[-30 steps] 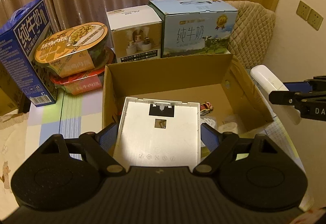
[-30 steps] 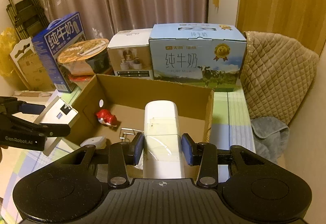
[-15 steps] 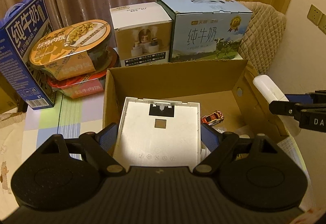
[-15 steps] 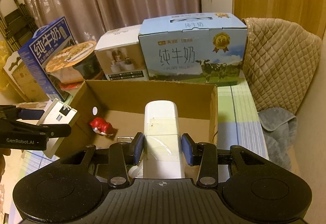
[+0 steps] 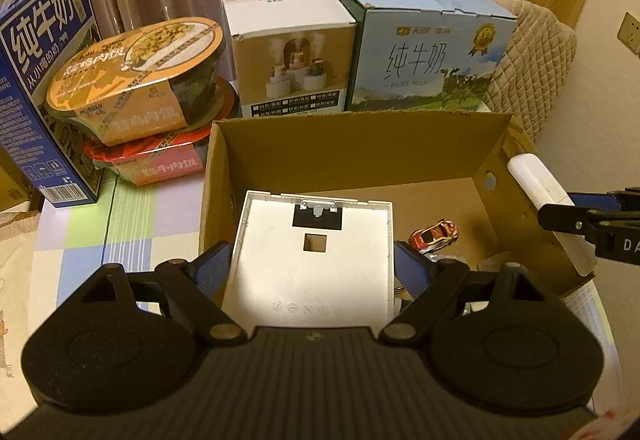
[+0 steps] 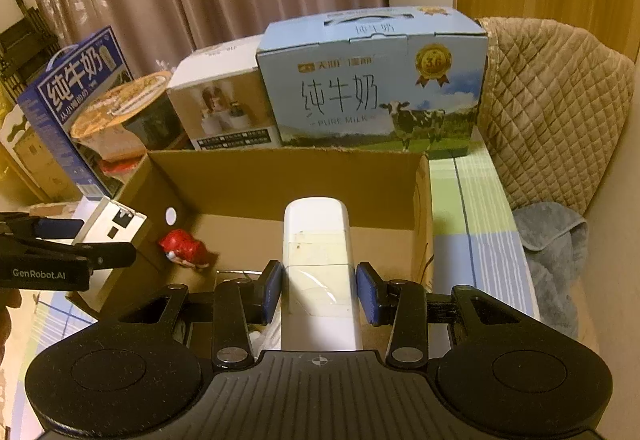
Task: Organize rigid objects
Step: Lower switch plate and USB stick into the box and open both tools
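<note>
My left gripper [image 5: 312, 268] was clamped on the white panel [image 5: 312, 260] by its two side edges, jaws set wide, the panel slanting forward over the near wall of the carton [image 5: 360, 143]. My right gripper [image 6: 319, 292] was clamped on the white bar [image 6: 318, 240], which stuck out ahead of it over the carton's open top. A toy car [image 5: 434, 234] lay on the carton floor just to the right of the panel, with some small bits I could not make out beside it.

The risks I saw: the panel was held only on thin edges, so a knock against the carton wall below the left gripper could have twisted it loose. Let go flat, it might have landed on the car and sat crooked. The bar was smooth, and I judged it could slide forward from the pads on a steep tilt. With both grippers crowding one carton, they could also have bumped, or shoved it across the desk [image 5: 132, 207].
</note>
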A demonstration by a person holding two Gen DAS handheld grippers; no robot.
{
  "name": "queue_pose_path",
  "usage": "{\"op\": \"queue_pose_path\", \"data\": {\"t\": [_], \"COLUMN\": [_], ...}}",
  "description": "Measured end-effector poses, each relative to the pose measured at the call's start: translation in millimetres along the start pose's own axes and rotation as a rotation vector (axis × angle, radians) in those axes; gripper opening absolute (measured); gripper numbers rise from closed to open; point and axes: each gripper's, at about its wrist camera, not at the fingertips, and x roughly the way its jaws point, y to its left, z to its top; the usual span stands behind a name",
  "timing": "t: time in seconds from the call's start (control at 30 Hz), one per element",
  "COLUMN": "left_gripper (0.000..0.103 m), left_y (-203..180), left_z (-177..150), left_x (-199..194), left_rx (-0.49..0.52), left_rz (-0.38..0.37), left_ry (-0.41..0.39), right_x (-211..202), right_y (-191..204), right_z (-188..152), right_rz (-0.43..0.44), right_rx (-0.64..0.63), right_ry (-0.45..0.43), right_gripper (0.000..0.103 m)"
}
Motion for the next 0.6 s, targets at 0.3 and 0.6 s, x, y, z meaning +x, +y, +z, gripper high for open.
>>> {"op": "queue_pose_path", "data": {"t": [0.3, 0.6], "left_gripper": [0.084, 0.084], "left_y": [1.0, 0.5], "left_z": [-4.4, -7.2], "left_x": [20.0, 33.1], "left_rx": [-0.001, 0.0], "left_rz": [-0.001, 0.006], "left_ry": [0.015, 0.028], "right_x": [15.0, 26.7], "right_y": [-6.6, -9.3], "right_z": [-5.7, -11.2], "right_rz": [-0.007, -0.004], "right_rx": [0.014, 0.019], "right_ry": [0.017, 0.03], "right_gripper": [0.037, 0.037]}}
